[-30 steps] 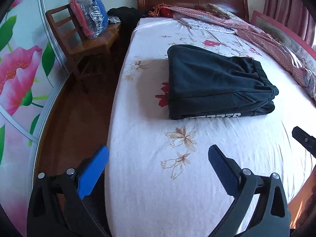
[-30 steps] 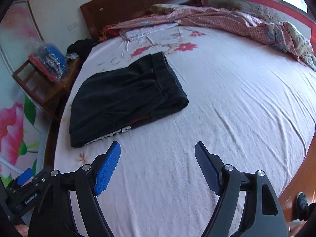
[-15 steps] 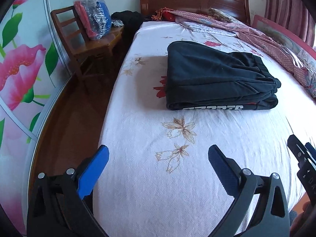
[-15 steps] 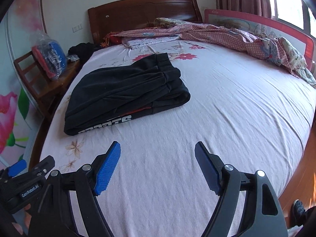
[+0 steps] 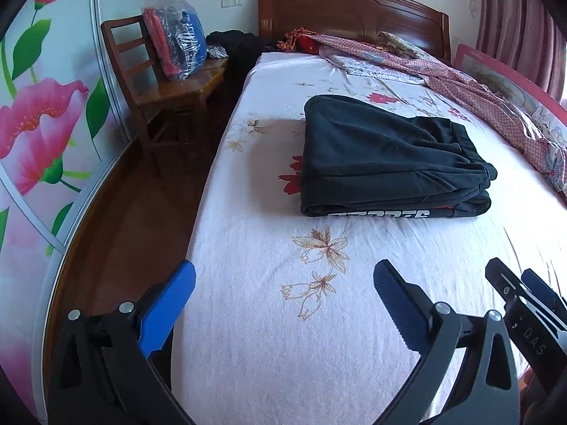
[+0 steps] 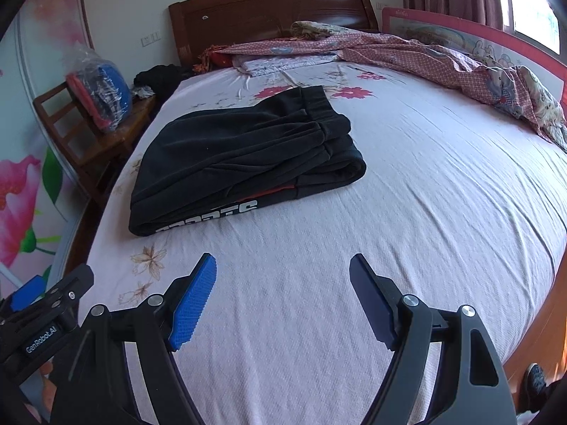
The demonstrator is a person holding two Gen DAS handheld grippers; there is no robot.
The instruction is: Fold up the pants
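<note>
On the far left of the left wrist view, a wooden chair [image 5: 166,81] carries a clear plastic bag of red and blue clothing [image 5: 175,40] beside the bed [image 5: 283,336]. Further right, the black pants [image 5: 386,161] lie folded into a compact, roughly rectangular stack on the pale floral sheet, toward the bed's chair side. White lettering runs along the near folded edge, a sliver of red shows between layers, and the gathered waistband bunches at the right end. A pink patterned quilt [image 6: 407,49] is heaped by the headboard. Left hand-held gripper [image 5: 283,301] and right hand-held gripper [image 6: 282,294] hang over bare sheet, jaws spread wide, gripping nothing, apart from the pants.
</note>
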